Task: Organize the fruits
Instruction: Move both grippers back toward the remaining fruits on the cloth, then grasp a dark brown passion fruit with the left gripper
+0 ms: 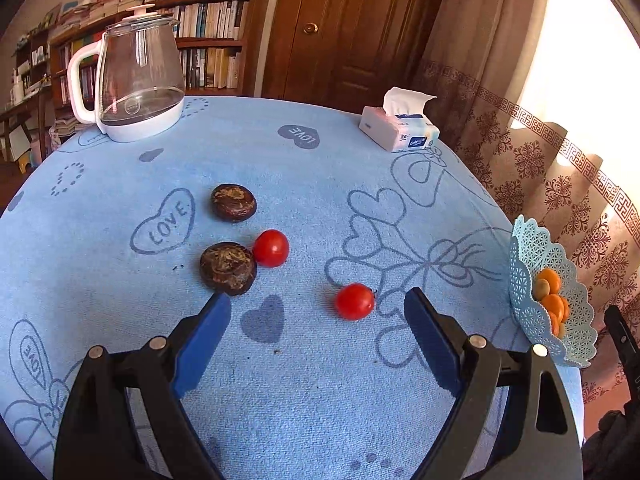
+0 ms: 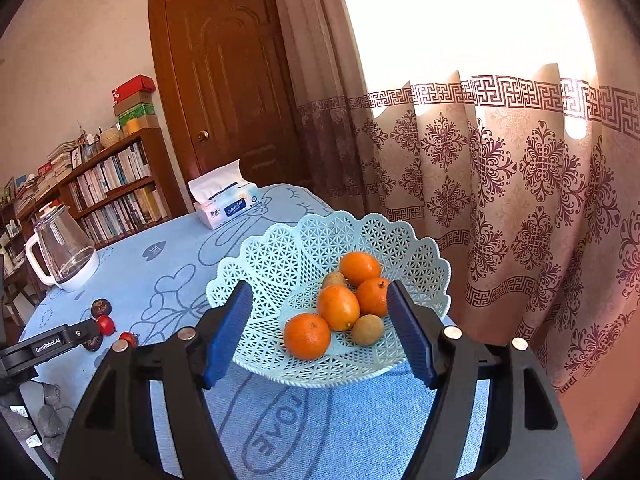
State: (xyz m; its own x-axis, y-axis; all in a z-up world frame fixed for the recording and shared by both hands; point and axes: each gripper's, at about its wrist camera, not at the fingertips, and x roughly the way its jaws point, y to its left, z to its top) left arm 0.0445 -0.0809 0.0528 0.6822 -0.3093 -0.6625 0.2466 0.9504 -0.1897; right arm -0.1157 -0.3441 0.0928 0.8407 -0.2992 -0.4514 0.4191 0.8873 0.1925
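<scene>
On the blue tablecloth (image 1: 312,380) lie two red cherry tomatoes (image 1: 355,301) (image 1: 271,248) and two dark brown mangosteens (image 1: 228,267) (image 1: 233,202). My left gripper (image 1: 318,300) is open just above the cloth. The near tomato sits at its tips, closer to the right finger, untouched, and the left fingertip is next to the near mangosteen. A pale blue lattice basket (image 2: 280,248) holds several oranges (image 2: 307,336) and two small brownish fruits (image 2: 367,329). My right gripper (image 2: 319,290) hovers open over the basket's near rim, holding nothing.
A glass kettle (image 1: 136,76) with a white base stands at the far left of the table. A tissue box (image 1: 400,128) is at the far right. The basket (image 1: 536,280) sits at the table's right edge by the patterned curtain (image 2: 520,200). Bookshelf and door stand behind.
</scene>
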